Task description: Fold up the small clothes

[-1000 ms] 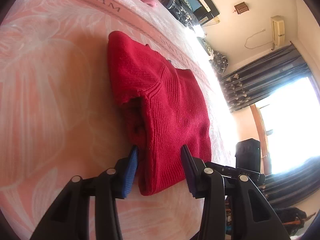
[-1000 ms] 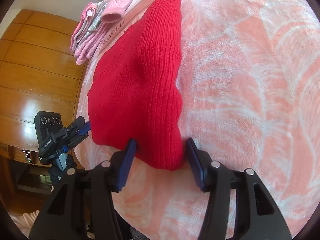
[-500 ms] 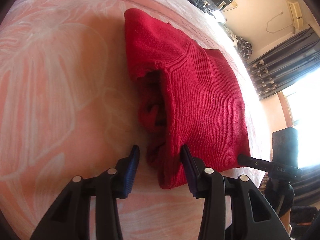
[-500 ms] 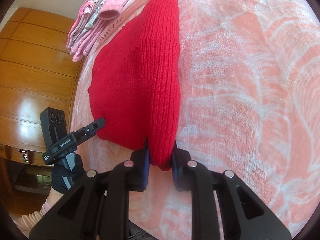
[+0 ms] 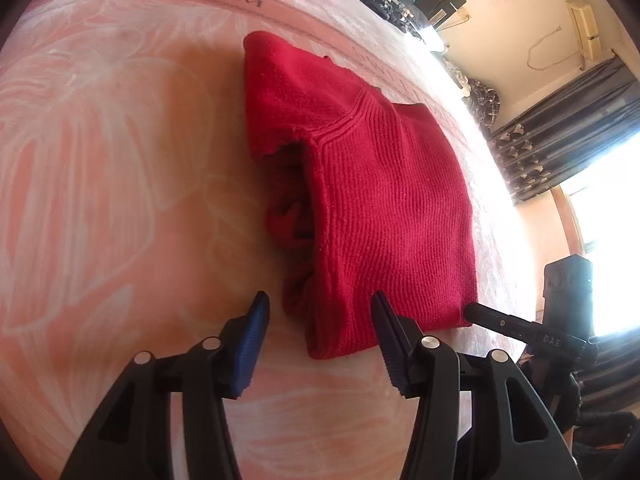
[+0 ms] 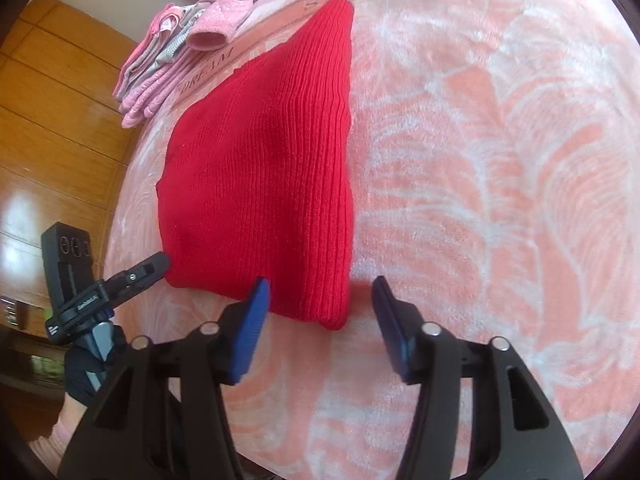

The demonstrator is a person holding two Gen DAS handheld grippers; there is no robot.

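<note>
Right gripper has released the folded red ribbed knit sweater; jaws now spread. Left gripper jaws stay spread, straddling the sweater's near corner on the pink floral bed blanket.

Red ribbed-knit sweater; salmon-pink bedspread with white leaf pattern; pale pink garments; blue pads on black claws.

- Strong daylight pours in through the window, blown out to plain white in the left wrist view.
- Glare streaks along the blanket edge near it.
- Both views bend heavily at the rim (dark corners too).
- A soft shadow lies beside the red sweater; focus is reasonably sharp.
</note>
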